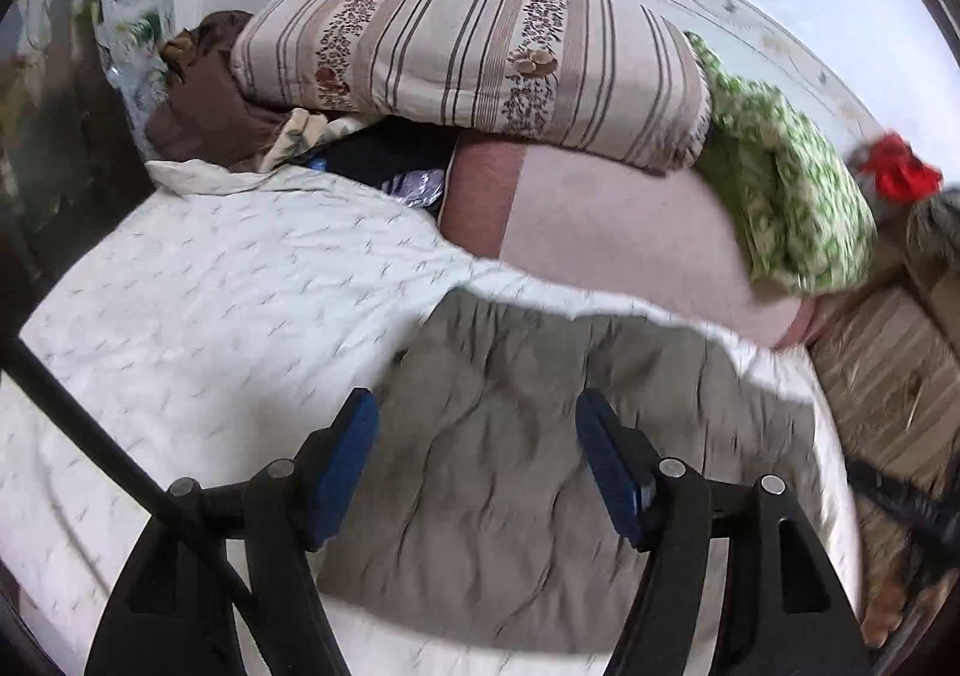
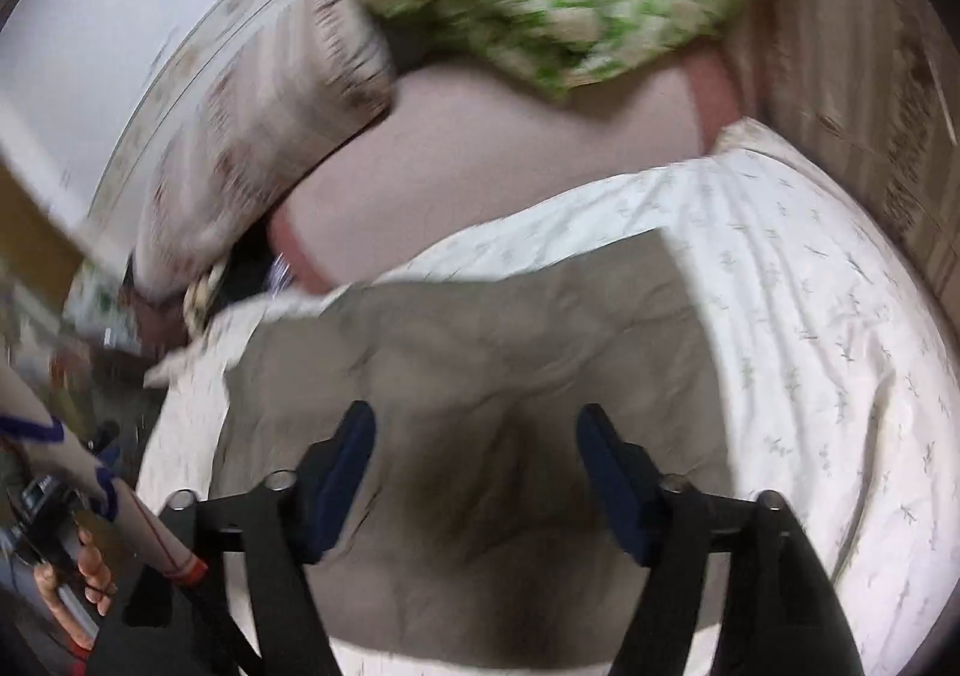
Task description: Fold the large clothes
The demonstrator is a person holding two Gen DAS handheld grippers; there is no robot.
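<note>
The left tongs (image 1: 477,439) stood wide open with nothing between their blue pads, hanging above the grey garment (image 1: 528,436) that lay spread on the white bedsheet (image 1: 210,268). Beyond them and to the left the sheet ran bare; straight ahead sat a pink blanket (image 1: 630,232) with a striped cushion (image 1: 468,52) on top, and a green patterned cloth (image 1: 786,184) lay off to the right.

The right tongs (image 2: 477,439) were likewise spread apart and empty, above the same grey garment (image 2: 480,346), whose far edge ran just ahead of the pads. Low at their left a hand (image 2: 84,574) gripped the other tool.

The garment looked like a rough, creased rectangle, so a fold seemed just laid down. To do the next fold well, I judge both tongs should come down on matching corners of one edge, pinch only the grey layers and not the sheet beneath, lift together, and lay the edge square over the opposite side.
</note>
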